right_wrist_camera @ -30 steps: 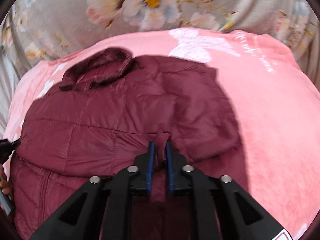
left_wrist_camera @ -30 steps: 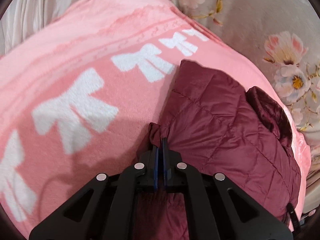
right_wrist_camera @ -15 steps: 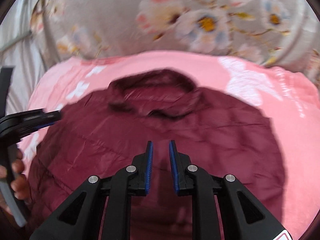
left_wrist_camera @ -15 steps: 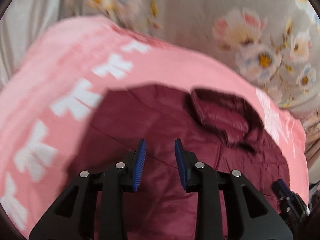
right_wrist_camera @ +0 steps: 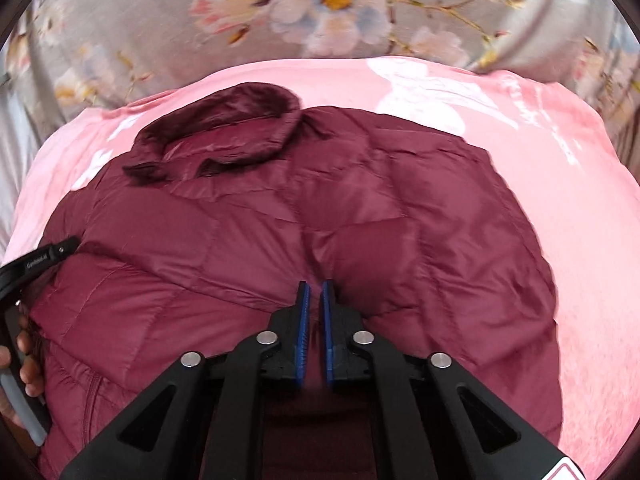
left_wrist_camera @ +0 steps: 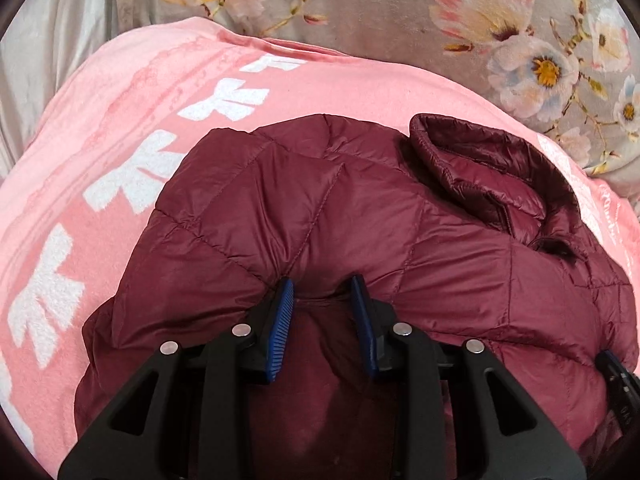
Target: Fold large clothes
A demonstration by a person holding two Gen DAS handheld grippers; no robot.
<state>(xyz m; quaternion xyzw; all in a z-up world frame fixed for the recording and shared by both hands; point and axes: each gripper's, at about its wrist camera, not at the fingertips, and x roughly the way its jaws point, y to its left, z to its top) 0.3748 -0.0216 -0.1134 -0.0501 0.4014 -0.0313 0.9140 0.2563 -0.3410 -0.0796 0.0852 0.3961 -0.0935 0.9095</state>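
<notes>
A maroon quilted puffer jacket [left_wrist_camera: 360, 216] lies on a pink blanket [left_wrist_camera: 120, 120], its collar [left_wrist_camera: 492, 168] at the far right. My left gripper [left_wrist_camera: 322, 292] is open, its blue-padded fingers pressed against the jacket's near edge with a fold bulging between them. In the right wrist view the same jacket [right_wrist_camera: 360, 208] fills the middle, collar [right_wrist_camera: 224, 136] at the far left. My right gripper [right_wrist_camera: 315, 296] is nearly closed, with a narrow gap and jacket fabric showing between the pads; I cannot tell whether it pinches the cloth.
The pink blanket [right_wrist_camera: 560, 200] with white bow prints lies over a grey floral bedspread [left_wrist_camera: 500, 40]. The other gripper's black tip shows at the left wrist view's right edge [left_wrist_camera: 616, 376]. The left gripper and a hand show at the right wrist view's left edge [right_wrist_camera: 28, 320].
Both grippers let go of the jacket they held a second ago and moved over its body. The left jaws opened wide; the right jaws opened slightly, then narrowed again. The jacket now lies spread flatter.
</notes>
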